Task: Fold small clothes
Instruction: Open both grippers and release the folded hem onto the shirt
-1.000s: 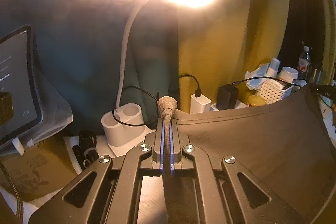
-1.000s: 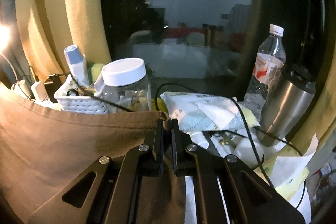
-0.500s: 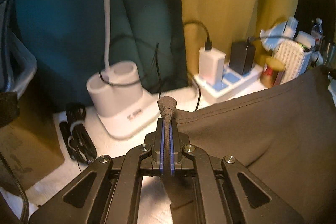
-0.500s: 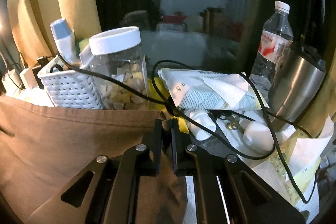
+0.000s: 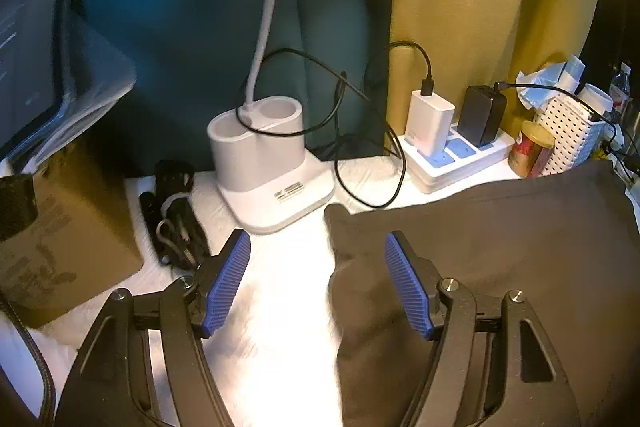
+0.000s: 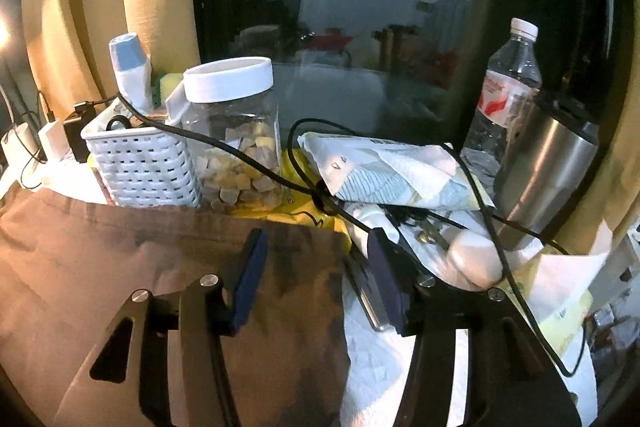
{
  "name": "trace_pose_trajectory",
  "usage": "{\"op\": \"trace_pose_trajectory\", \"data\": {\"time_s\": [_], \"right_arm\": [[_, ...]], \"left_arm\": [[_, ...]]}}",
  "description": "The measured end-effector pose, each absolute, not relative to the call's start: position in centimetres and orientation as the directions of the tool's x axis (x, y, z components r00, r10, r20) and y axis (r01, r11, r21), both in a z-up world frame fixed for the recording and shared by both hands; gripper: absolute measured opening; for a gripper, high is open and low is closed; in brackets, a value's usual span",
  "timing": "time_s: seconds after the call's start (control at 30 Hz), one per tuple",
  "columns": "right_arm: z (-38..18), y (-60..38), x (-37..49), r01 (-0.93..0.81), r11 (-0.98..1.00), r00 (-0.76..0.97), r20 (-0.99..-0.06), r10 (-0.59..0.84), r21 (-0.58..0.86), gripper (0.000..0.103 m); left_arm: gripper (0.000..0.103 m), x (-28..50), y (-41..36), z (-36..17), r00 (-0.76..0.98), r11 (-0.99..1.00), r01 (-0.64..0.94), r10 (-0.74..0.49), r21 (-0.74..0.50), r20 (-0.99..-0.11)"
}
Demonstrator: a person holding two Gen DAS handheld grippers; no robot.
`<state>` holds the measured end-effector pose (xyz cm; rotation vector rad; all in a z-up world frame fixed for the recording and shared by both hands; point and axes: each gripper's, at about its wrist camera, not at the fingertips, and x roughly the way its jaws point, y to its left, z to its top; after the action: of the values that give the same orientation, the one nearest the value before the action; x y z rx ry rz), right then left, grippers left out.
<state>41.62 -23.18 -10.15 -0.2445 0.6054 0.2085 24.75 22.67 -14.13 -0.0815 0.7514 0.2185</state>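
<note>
A brown garment (image 5: 500, 251) lies flat on the white table. In the left wrist view its left corner lies between the blue pads of my left gripper (image 5: 318, 247), which is open and holds nothing. In the right wrist view the garment (image 6: 140, 267) lies with its right corner between the pads of my right gripper (image 6: 316, 247), which is also open and empty, just above the cloth.
Behind the garment stand a white lamp base (image 5: 264, 155), a power strip with chargers (image 5: 456, 147), a white basket (image 6: 140, 163), a jar (image 6: 236, 139), a water bottle (image 6: 508, 91), a steel tumbler (image 6: 548, 167) and loose cables (image 6: 400, 211). A cardboard box (image 5: 52, 239) is left.
Both grippers held the garment's top corners in the air, then lowered it to the table. Now both have opened and let go, and the garment lies flat.
</note>
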Motion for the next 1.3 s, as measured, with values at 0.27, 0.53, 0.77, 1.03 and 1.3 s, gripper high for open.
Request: {"op": "trace_pose_trajectory", "data": {"time_s": [0.27, 0.53, 0.77, 1.03, 1.3], "right_arm": [[-9.9, -24.5, 38.2, -0.260, 0.954, 0.794, -0.595, 0.123, -0.150, 0.055], [-9.5, -26.5, 34.0, -0.253, 0.962, 0.780, -0.609, 0.142, -0.099, 0.055], [-9.5, -28.5, 30.5, -0.232, 0.969, 0.775, -0.619, 0.132, -0.083, 0.055], [-10.4, -31.5, 26.8, -0.192, 0.980, 0.765, -0.635, 0.112, -0.059, 0.055], [-12.4, -33.0, 23.8, -0.186, 0.982, 0.735, -0.667, 0.125, -0.022, 0.055]], "left_arm": [[0.070, 21.4, 22.0, -13.9, 0.713, 0.972, -0.232, 0.146, -0.034, -0.686], [0.070, 17.5, 21.1, -13.8, 0.713, 0.970, -0.239, 0.140, -0.050, -0.687], [0.070, 13.9, 20.4, -14.2, 0.710, 0.964, -0.254, 0.132, -0.078, -0.692], [0.070, 10.2, 19.7, -15.5, 0.693, 0.956, -0.272, 0.112, -0.114, -0.712], [0.070, 7.7, 18.3, -16.7, 0.673, 0.955, -0.256, 0.064, -0.151, -0.737]]}}
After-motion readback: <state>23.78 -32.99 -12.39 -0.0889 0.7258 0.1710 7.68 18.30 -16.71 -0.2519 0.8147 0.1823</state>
